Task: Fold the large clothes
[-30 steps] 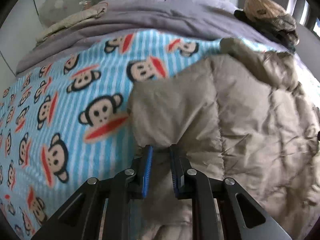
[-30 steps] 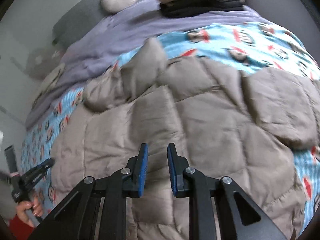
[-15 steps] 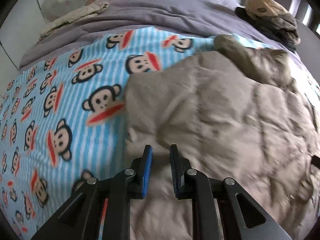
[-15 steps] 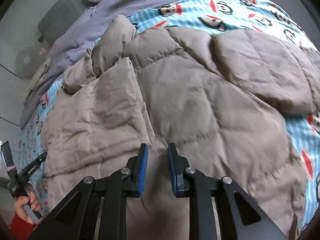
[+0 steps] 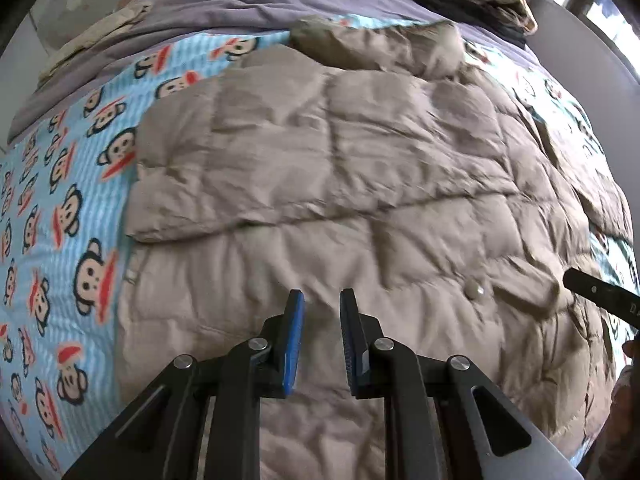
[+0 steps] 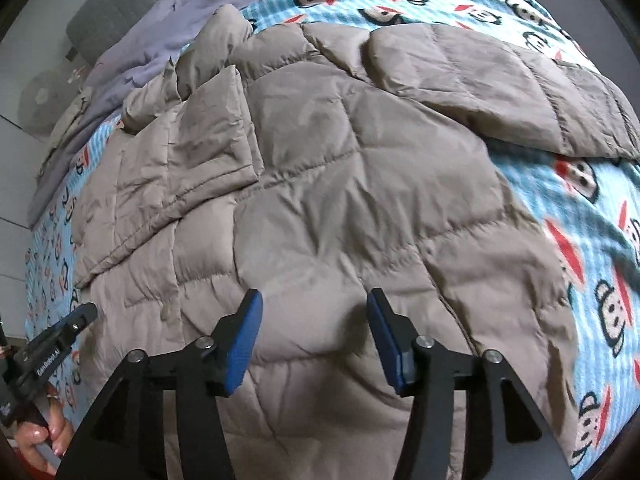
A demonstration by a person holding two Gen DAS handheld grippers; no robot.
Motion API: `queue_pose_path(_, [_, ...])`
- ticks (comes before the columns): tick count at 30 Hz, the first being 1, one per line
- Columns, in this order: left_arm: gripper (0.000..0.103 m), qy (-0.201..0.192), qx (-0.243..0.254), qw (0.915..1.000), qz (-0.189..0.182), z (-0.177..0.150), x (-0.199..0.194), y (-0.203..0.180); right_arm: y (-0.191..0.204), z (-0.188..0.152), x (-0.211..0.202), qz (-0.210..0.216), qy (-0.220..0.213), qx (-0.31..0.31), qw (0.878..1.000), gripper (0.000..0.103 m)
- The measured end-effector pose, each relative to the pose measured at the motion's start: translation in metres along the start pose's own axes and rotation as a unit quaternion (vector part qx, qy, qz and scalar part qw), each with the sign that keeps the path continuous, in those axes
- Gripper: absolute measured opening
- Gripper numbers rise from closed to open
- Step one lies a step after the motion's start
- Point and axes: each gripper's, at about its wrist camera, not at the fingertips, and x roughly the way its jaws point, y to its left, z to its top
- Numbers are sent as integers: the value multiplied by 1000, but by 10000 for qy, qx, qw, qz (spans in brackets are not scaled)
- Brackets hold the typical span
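Since the coat lies spread on the bed, one sleeve folded in: puffy, light, slippery, springs back. Left tool narrowly parted, empty; right tool wide, empty. Best hold judged: far sleeve cuff.

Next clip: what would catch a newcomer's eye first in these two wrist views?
A big taupe quilted puffer coat fills the middle of both views, lying on a bright blue monkey-print blanket that shows on either side of it. One sleeve lies folded across the coat's body. The right tool hovers open over the near hem, while the left tool is over the coat too, its blue pads close together with nothing between them.
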Motion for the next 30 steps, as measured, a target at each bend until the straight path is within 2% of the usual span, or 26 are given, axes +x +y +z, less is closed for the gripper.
queue_pose_path(1, [68,30,-8,10000,-8,0,1,-4,-4,-1,-1,16,-6,23,10000,59])
queue_pose_path(2, [90,53,-56,10000,14,-1,1,-7,-6,-2,-2,31,-8,41,10000,60])
queue_pose_path(3, [103,-91,-158,9998,102,-2,-4,-11,-10,-3,-2,58,0,64,10000,60])
queue_pose_path(4, [103,-178,-141,9997,108,-2,-6,-15,-13,-4,-3,70,3,78,9999,60])
queue_pose_path(11, [103,-137,29,9996,262,4,-5,-46,-34,-4,-8,175,14,159,9997,60])
queue_pose_path(13, [103,-135,3,9995,287,7,-4,-52,-41,-2,-12,208,-39,185,9996,67])
queue_pose_path(15, [103,-93,-49,9996,245,11,0,-58,-53,0,-19,331,-160,271,9990,80])
queue_pose_path(17, [103,-52,-33,9996,284,14,5,-64,-72,3,-25,573,-254,531,9966,81])
queue_pose_path(22, [103,93,138,9997,181,20,17,-90,-132,14,-35,923,-539,1327,9854,88])
queue_pose_path(24, [103,68,242,9995,164,21,18,-100,-160,19,-38,959,-682,1669,9789,103])
queue_pose_path(27, [103,14,427,9989,178,25,18,-116,-197,26,-43,1023,-845,2111,9684,103])
queue_pose_path(30, [103,-8,489,9987,152,30,20,-126,-239,35,-42,1141,-769,2642,9546,103])
